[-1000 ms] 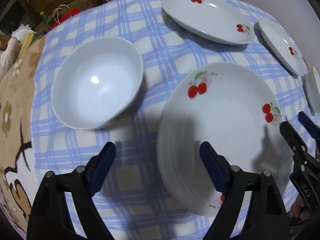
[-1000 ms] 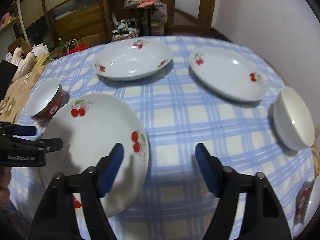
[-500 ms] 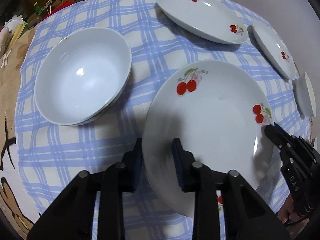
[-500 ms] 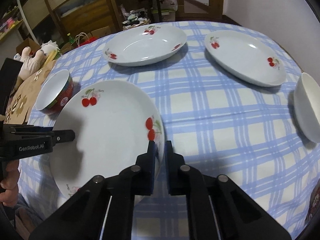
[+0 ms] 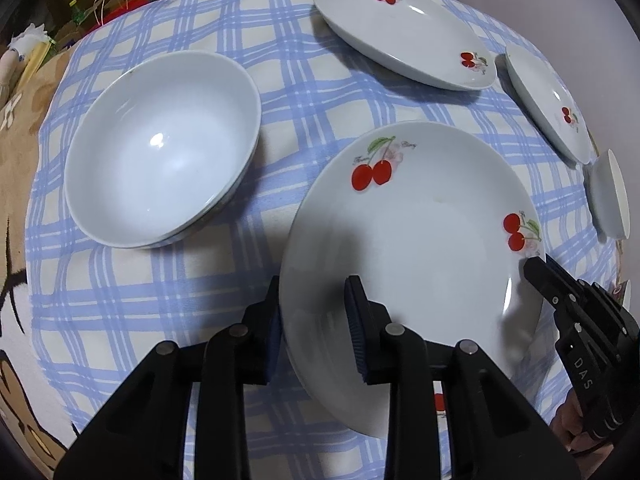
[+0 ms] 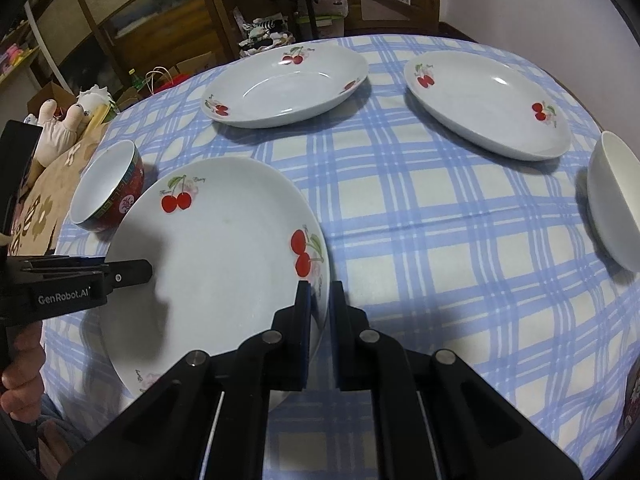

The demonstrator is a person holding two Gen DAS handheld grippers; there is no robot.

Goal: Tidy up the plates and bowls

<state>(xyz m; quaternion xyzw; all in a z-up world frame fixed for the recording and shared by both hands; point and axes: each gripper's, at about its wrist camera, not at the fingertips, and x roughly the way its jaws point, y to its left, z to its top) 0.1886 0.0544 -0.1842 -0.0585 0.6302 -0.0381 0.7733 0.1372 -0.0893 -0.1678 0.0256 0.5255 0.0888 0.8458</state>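
A white cherry-print plate [image 5: 420, 232] sits on the blue checked tablecloth [image 5: 168, 300], near the table's front. My left gripper [image 5: 316, 330] is shut on its left rim, one pad under the rim and one on the inner face. On the opposite rim my right gripper [image 6: 321, 328] is shut, and it shows in the left wrist view as a black tip [image 5: 536, 268]. The same plate [image 6: 224, 256] fills the lower left of the right wrist view. I cannot tell whether it is off the cloth. Left of it stands a bowl [image 5: 160, 152], white inside and red outside [image 6: 108, 192].
Two more cherry plates [image 6: 284, 84] [image 6: 488, 104] lie at the far side of the table. A plain white bowl [image 6: 612, 204] stands near the right edge. A hand [image 6: 22, 384] holds the left gripper. Shelves, a stuffed toy [image 6: 60, 128] and boxes are beyond the table.
Both grippers were open a second ago, standing around the plate's rims. Each has closed onto its rim. The plate looms slightly larger in both views.
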